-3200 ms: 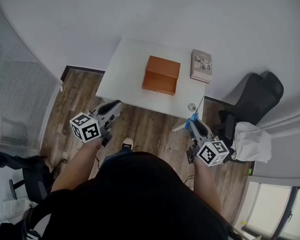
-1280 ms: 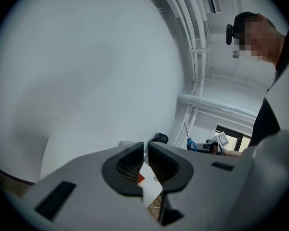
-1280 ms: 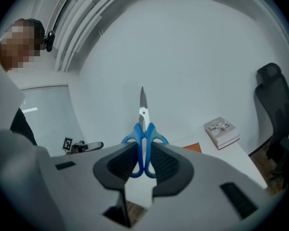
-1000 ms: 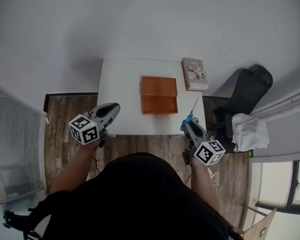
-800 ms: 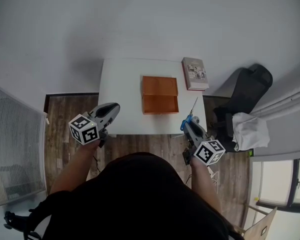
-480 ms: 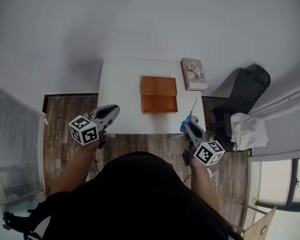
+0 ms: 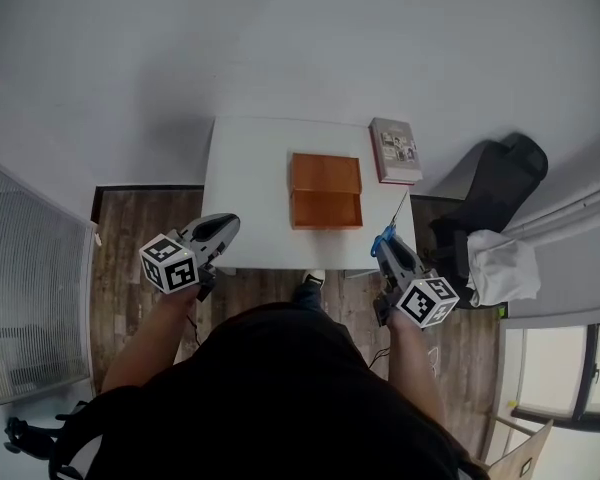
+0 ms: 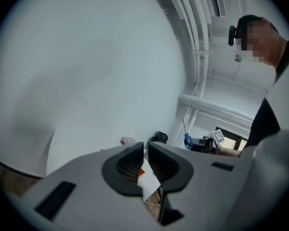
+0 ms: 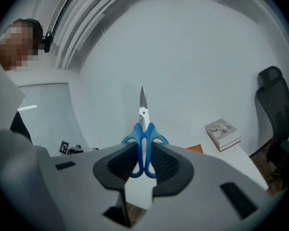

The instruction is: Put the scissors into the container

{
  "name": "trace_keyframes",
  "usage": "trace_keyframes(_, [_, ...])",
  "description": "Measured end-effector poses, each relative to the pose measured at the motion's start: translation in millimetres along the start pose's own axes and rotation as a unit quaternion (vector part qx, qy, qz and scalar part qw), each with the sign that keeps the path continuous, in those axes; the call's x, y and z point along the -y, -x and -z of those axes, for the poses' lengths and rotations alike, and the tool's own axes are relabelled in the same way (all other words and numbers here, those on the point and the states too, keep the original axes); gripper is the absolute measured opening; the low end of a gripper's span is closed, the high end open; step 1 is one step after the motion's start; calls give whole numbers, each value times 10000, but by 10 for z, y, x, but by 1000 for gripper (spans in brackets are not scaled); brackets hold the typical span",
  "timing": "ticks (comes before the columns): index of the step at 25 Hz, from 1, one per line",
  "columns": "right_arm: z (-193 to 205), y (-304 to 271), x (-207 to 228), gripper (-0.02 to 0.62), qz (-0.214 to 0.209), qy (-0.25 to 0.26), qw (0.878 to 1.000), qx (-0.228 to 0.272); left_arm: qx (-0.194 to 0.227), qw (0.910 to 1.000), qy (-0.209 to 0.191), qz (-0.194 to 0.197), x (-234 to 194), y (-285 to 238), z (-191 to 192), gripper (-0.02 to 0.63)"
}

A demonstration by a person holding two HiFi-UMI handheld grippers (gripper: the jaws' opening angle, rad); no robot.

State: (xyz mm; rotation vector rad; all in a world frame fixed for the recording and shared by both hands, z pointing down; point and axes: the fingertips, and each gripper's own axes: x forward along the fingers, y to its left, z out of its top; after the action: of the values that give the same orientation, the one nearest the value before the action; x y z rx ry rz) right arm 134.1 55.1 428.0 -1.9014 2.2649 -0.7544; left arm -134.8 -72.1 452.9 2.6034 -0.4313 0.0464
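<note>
The left gripper [image 7: 223, 225] is hanging off the near left edge of the table [image 7: 250, 178], above the wooden floor. Its jaws are sitting almost together with only a sliver of gap, and they are gripping nothing. It is keeping much the same place as a second ago.

Over the last three seconds the person has been squaring up to the table, which is now lying straight ahead instead of skewed and farther off. A shoe [image 7: 311, 280] is showing just under the near edge where none showed half a second ago, so the person is probably stepping in closer.

The container [image 7: 326, 190], an open brown box, is sitting in the middle of the table, empty as far as its inside is showing, and it is unmoved.

To its right, the scissors [image 9: 143, 124] are riding in the right gripper [image 9: 143, 163]. The jaws are pressing on the blue handle loops, and the closed blades are pointing forward and up, away from the person. The pair is hovering near the table's near right corner, well short of the box and off to its right.

The approach seems nearly finished. I judge the carry across to the box and the release are still to come, with a swing to the left needed to get over the opening.

Further right, a book [image 7: 395, 150] is lying at the far right corner, and a black chair [image 7: 505, 178] is standing beyond the table.
</note>
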Motion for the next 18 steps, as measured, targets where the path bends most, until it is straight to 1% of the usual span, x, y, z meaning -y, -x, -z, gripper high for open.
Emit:
trace_keyframes(9, [-158, -264, 114, 89, -170, 106, 9998, -41, 106, 9996, 6, -245, -161, 7, -66, 34])
trace_keyframes(13, [-201, -377, 207, 89, -260, 150, 9995, -80, 79, 9995, -18, -316, -205, -72, -72, 34])
trace_keyframes(18, [-228, -524, 387, 89, -352, 86, 9992, -189, 95, 9991, -20, -416, -263, -236, -156, 34])
